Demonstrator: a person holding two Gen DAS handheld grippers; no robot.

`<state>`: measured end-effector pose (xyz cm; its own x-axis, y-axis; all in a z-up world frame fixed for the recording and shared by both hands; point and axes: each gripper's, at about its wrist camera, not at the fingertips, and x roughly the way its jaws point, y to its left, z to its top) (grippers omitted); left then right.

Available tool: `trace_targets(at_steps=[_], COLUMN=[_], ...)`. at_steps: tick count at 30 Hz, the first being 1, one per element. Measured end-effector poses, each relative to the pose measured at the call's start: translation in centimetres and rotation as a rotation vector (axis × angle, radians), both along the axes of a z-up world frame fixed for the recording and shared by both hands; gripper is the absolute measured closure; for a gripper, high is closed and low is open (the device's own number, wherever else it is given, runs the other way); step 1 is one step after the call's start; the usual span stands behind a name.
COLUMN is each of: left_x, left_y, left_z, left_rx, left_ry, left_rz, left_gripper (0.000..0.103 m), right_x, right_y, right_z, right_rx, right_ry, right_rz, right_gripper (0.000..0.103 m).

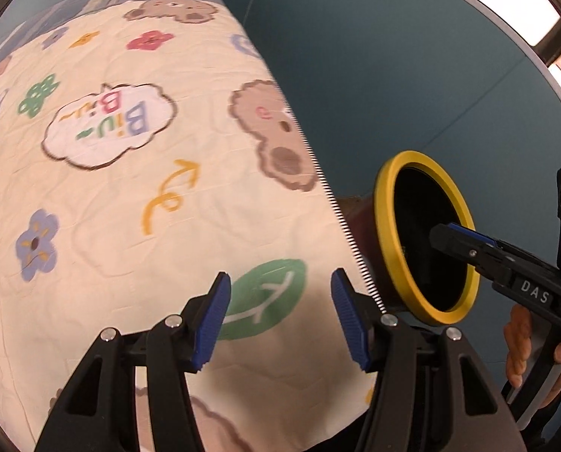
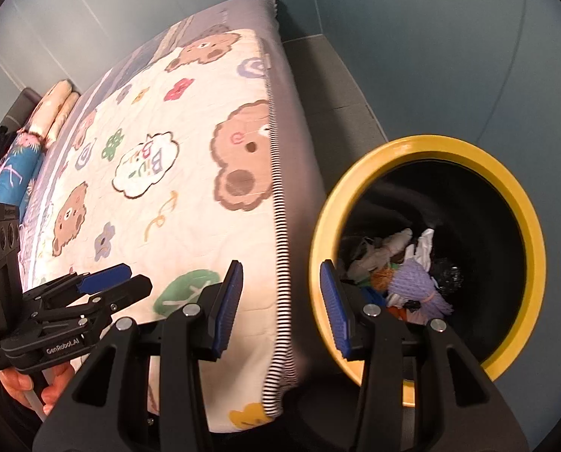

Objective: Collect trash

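Note:
A yellow-rimmed black trash bin (image 2: 521,226) stands on the floor beside the bed; it also shows in the left wrist view (image 1: 387,226). Inside lie several pieces of trash (image 2: 416,275): a purple foam net, white and beige crumpled paper, something orange and black. My right gripper (image 2: 278,301) is open and empty, at the bin's near rim by the bed edge; in the left wrist view it (image 1: 446,231) reaches over the bin mouth. My left gripper (image 1: 278,320) is open and empty above the quilt; in the right wrist view it (image 2: 115,278) is at lower left.
The bed carries a cream quilt (image 1: 130,188) printed with bears, flowers and a "Biu" cloud, with a striped edge (image 2: 278,226). Pillows and a folded blue blanket (image 2: 17,165) lie at the far end. Teal walls (image 2: 431,37) surround the bed; grey floor (image 2: 337,86) lies beside it.

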<state>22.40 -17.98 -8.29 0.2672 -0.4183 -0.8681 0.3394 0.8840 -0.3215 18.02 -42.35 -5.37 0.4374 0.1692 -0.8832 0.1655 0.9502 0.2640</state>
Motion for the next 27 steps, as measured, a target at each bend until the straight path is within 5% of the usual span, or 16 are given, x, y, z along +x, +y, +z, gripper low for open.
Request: trace_targets(at_steps=[27], left_x=[-2.7], left_y=[15.9], left_z=[-3.2], left_rx=[0.009], left_ry=[0.003], left_rz=[0.252], left_gripper=[0.05], right_x=[0.8], right_y=[14.0], right_z=[-0.1], right_rx=[0.029], right_ry=[0.015], right_rz=[0.238], right_gripper=[0.062])
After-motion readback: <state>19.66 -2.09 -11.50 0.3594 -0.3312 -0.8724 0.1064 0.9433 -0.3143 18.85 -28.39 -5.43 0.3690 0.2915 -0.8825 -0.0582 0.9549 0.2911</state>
